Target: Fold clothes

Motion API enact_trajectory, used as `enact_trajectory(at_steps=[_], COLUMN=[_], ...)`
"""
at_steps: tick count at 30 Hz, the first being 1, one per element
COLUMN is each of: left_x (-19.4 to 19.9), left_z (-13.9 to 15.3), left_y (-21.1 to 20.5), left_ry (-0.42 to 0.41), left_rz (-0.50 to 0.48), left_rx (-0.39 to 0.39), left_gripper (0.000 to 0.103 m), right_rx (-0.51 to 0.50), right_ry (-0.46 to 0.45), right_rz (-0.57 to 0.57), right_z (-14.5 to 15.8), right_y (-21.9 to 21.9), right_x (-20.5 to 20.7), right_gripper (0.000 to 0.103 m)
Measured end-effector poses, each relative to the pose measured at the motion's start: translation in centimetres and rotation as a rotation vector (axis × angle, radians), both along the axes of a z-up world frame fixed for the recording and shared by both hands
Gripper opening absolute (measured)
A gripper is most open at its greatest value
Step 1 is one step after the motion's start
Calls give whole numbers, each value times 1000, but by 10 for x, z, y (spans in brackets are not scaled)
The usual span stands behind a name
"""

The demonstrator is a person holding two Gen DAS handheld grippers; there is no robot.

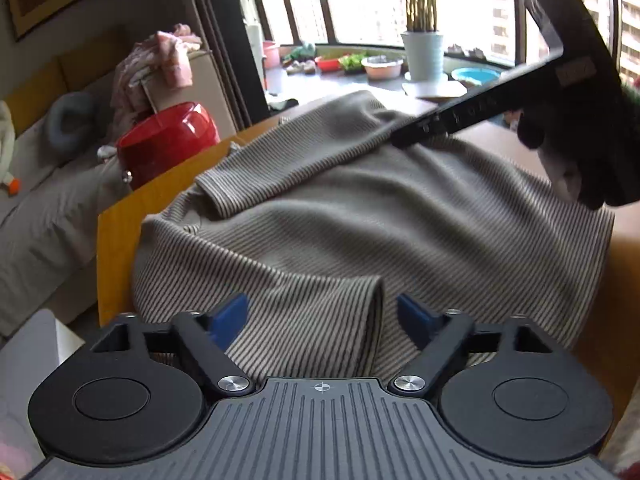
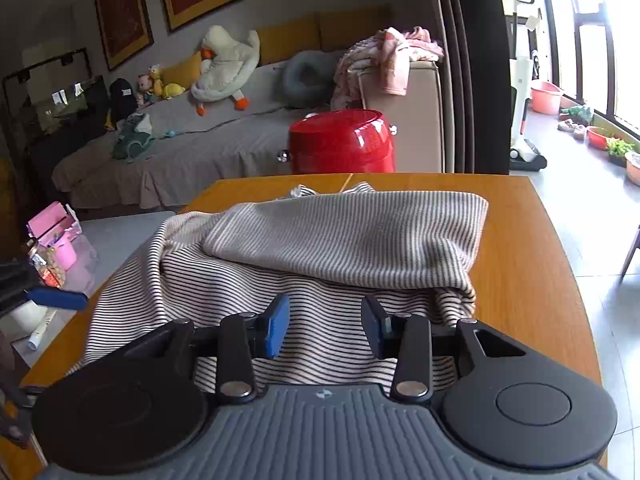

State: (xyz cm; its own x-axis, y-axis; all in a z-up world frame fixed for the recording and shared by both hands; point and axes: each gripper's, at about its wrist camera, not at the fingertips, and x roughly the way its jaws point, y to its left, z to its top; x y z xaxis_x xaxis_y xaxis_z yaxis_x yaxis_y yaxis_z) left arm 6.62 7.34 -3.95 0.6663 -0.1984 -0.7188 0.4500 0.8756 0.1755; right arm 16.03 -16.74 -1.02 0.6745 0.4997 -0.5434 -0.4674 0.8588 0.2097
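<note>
In the left wrist view, the striped top (image 1: 360,216) lies on the wooden table (image 1: 120,224) and fills the middle of the frame. The left gripper (image 1: 322,316) is open, with a fold of cloth just ahead between its fingers. The right gripper (image 1: 416,132) comes in from the upper right, over the far part of the top.

In the right wrist view, the right gripper (image 2: 325,326) is open too. The top (image 2: 344,236) lies straight ahead, long from left to right, with one part folded over.
</note>
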Motion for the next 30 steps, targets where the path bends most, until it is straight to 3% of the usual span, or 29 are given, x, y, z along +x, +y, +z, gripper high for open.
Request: enact_trajectory(at_steps=[2, 8, 11, 13, 15, 26, 28, 30], left_x=[-7, -8, -8, -9, -9, -12, -12, -12], left_z=[2, 0, 2, 8, 15, 39, 44, 50], left_y=[-5, 0, 2, 7, 13, 30, 33, 38], left_ry=[-8, 0, -7, -28, -51, -112, -119, -137], left_rz=[-10, 8, 13, 33, 55, 113, 117, 142], left_rx=[69, 29, 10, -10, -31, -118, -143, -176], left_gripper=[60, 52, 41, 26, 15, 13, 13, 13], right_rx=[28, 69, 202, 237, 201, 276, 253, 229], right_ry=[4, 37, 199, 271, 248, 269, 272, 276], right_rz=[24, 125, 190, 201, 196, 206, 223, 219], right_z=[3, 8, -5, -14, -16, -11, -15, -21], right_y=[5, 20, 23, 30, 38, 67, 81, 94], right_x=[-8, -44, -51, -56, -60, -47, -43, -35], right_gripper=[41, 43, 43, 44, 43, 42, 25, 20])
